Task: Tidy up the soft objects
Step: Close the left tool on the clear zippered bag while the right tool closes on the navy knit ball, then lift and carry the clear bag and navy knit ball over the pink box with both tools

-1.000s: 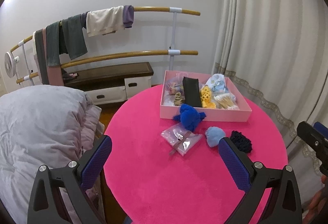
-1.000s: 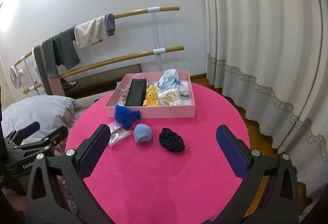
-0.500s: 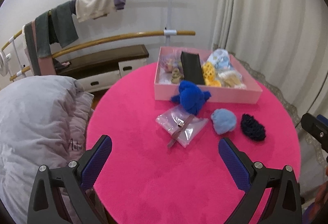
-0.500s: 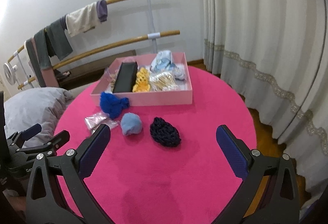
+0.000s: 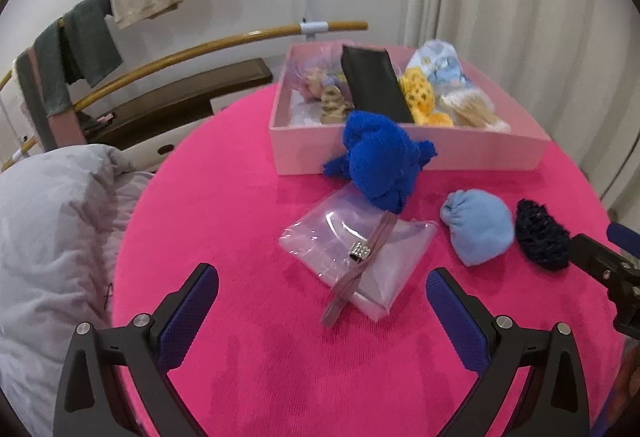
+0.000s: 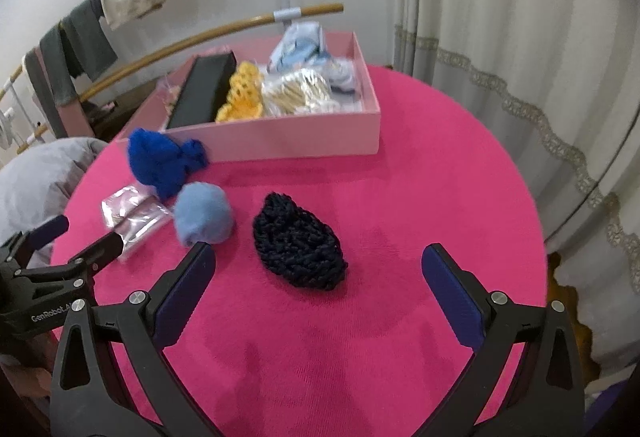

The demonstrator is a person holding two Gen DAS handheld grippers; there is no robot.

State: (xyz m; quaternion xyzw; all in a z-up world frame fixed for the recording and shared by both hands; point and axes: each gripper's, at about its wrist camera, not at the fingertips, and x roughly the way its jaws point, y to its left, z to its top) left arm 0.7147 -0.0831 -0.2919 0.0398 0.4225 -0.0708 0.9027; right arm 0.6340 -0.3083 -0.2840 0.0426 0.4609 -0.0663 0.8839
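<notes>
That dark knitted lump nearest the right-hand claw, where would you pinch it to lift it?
Probably across the middle of the dark knitted lump, coming down from above. It lies flat and oval on the pink table, clear of its neighbours, so the open right gripper could close over its narrower width.

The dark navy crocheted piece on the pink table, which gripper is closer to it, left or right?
Right. The right gripper is open just in front of the navy crocheted piece. The left gripper, also open, faces the clear plastic packet, with the navy piece off to its right.
</notes>
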